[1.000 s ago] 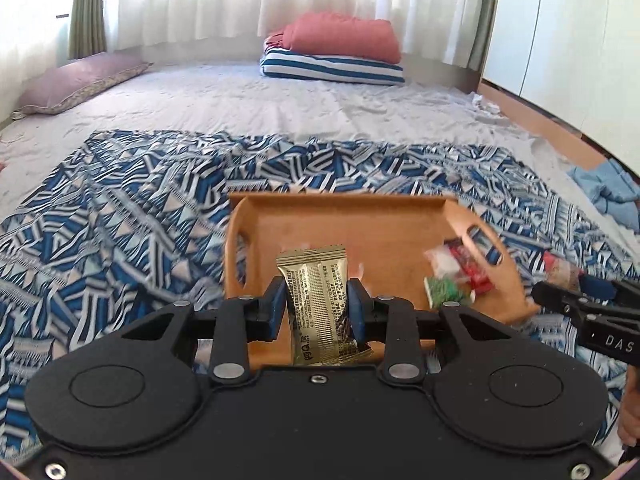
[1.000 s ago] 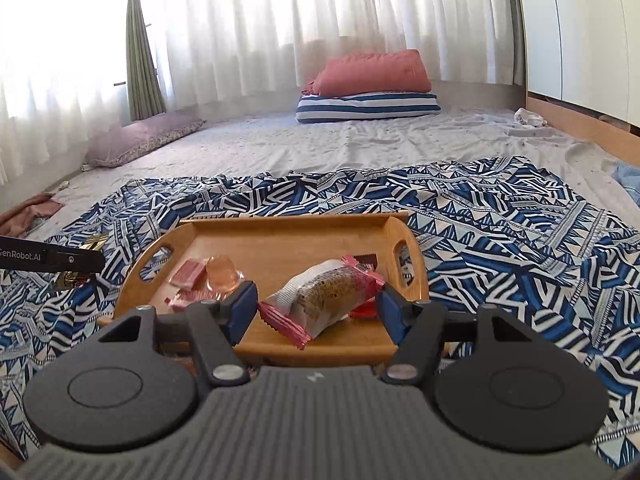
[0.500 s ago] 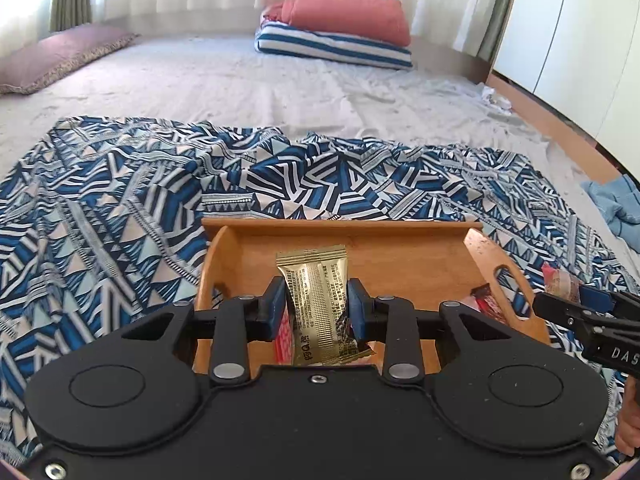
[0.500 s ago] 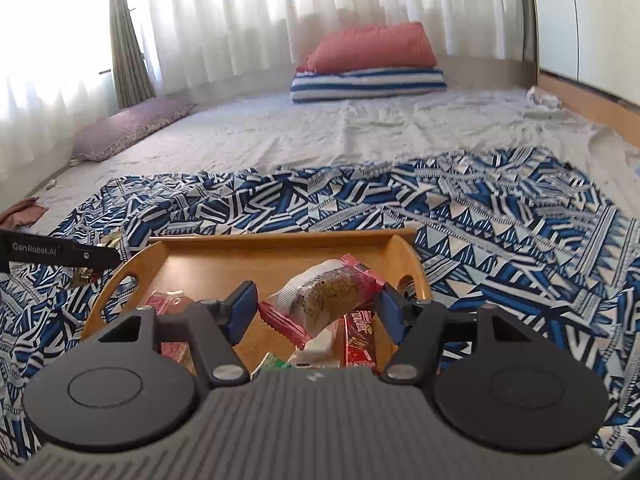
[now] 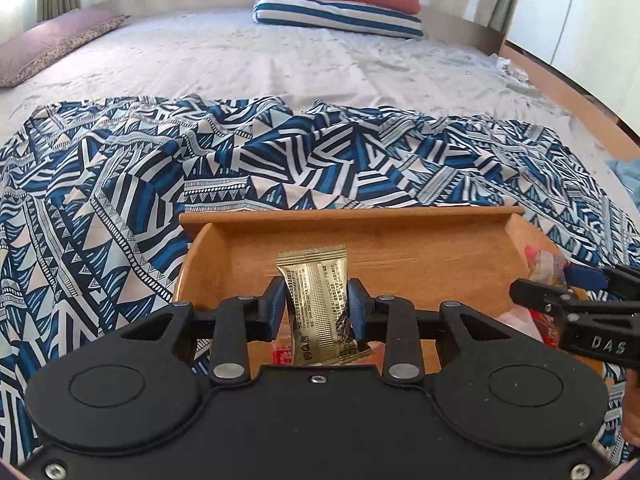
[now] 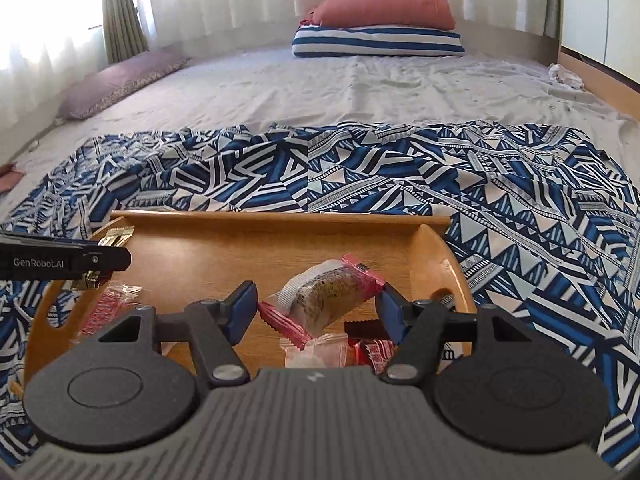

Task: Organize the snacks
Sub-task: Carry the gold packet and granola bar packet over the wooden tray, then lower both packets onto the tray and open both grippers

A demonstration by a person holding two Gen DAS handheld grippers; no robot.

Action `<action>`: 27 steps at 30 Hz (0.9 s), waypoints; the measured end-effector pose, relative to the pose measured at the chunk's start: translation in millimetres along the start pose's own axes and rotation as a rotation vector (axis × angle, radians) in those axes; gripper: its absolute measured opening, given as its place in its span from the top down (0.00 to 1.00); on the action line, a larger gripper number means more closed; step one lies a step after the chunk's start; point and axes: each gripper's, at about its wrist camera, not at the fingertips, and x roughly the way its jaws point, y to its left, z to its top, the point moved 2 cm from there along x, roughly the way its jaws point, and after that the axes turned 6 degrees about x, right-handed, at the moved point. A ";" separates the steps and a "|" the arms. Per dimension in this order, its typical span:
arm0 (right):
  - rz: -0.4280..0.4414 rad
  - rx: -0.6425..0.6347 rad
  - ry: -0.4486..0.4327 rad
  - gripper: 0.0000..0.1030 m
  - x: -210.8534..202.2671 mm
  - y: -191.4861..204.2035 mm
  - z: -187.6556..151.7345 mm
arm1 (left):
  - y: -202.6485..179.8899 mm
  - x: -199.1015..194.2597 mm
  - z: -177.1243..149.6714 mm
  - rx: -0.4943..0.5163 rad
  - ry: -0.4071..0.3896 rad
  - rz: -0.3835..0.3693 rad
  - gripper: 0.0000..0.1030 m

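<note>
Snacks are basically at the drop-off point. Left hand-held gripper (image 5: 316, 306) is clamped on a gold foil snack packet (image 5: 320, 300), jaws squeezed in close on its sides, and the packet's long axis runs straight out along the fingers, top seal pointing away. Right hand-held gripper (image 6: 316, 308) is clamped on a fatter red-and-clear wrapped pastry (image 6: 326, 302), which sits crosswise and tilted between jaws that stand much wider.

Key relation: the wooden tray (image 5: 400, 232) sits on the blue patterned blanket (image 5: 120, 200) on the bed, directly under and in front of both grippers, so each packet hangs over the tray floor. Judging by that, the next move is just lower a bit and let go. Left one is over the tray's left end, right one over the right end, so neither is really "nearer"; each has its own side.

View differences: the right wrist view shows the small stuff already in the tray, like red-and-white candy wrappers (image 6: 112, 304) on the left and more small packets (image 6: 360, 350) under the pastry. Left wrist view hides most of that behind its own body, but shows the right hand-held gripper poking in from the side with its pastry.
</note>
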 end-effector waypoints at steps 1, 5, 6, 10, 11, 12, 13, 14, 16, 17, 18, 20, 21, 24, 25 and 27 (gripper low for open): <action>-0.001 -0.009 0.005 0.35 4.0 2.1 -0.6 | 1.9 3.1 0.0 -0.003 0.005 0.006 0.70; -0.004 -0.043 0.023 0.35 17.3 8.7 -4.3 | 6.9 12.1 -1.0 -0.002 0.017 0.020 0.70; -0.004 -0.053 0.027 0.35 20.2 10.3 -5.2 | 7.6 13.9 -1.6 -0.003 0.019 0.021 0.70; -0.006 -0.083 0.029 0.34 27.1 14.7 -9.5 | 8.8 20.3 -3.2 -0.005 0.027 0.027 0.70; -0.007 -0.086 0.030 0.34 27.9 15.4 -10.6 | 8.9 21.8 -3.6 -0.005 0.029 0.028 0.69; -0.007 -0.088 0.032 0.34 29.3 15.7 -11.5 | 9.1 23.4 -3.9 -0.006 0.030 0.029 0.69; -0.006 -0.090 0.034 0.34 30.7 16.0 -12.3 | 8.8 24.5 -4.2 -0.007 0.032 0.030 0.70; -0.007 -0.091 0.034 0.34 32.0 16.1 -13.0 | 8.5 25.5 -4.7 -0.008 0.033 0.030 0.69; -0.012 -0.091 0.032 0.34 33.7 15.9 -13.9 | 8.2 27.7 -5.4 -0.006 0.037 0.030 0.69; -0.012 -0.090 0.030 0.34 34.4 15.6 -14.0 | 7.9 28.6 -5.7 -0.004 0.038 0.030 0.69; -0.012 -0.089 0.028 0.34 34.9 15.3 -14.0 | 7.8 29.5 -6.1 -0.003 0.040 0.032 0.69; -0.012 -0.088 0.025 0.34 35.8 14.7 -13.4 | 8.0 31.6 -6.6 0.000 0.043 0.037 0.69; -0.011 -0.088 0.025 0.34 36.1 14.5 -13.4 | 8.3 32.5 -6.8 0.001 0.045 0.039 0.69; -0.011 -0.088 0.022 0.34 38.1 13.6 -13.5 | 8.8 34.7 -7.2 0.005 0.042 0.044 0.69; -0.011 -0.087 0.022 0.34 38.6 13.2 -13.7 | 8.7 35.5 -6.7 0.006 0.041 0.045 0.69; -0.011 -0.082 0.022 0.34 40.2 12.2 -13.6 | 8.7 36.4 -6.0 0.007 0.039 0.045 0.69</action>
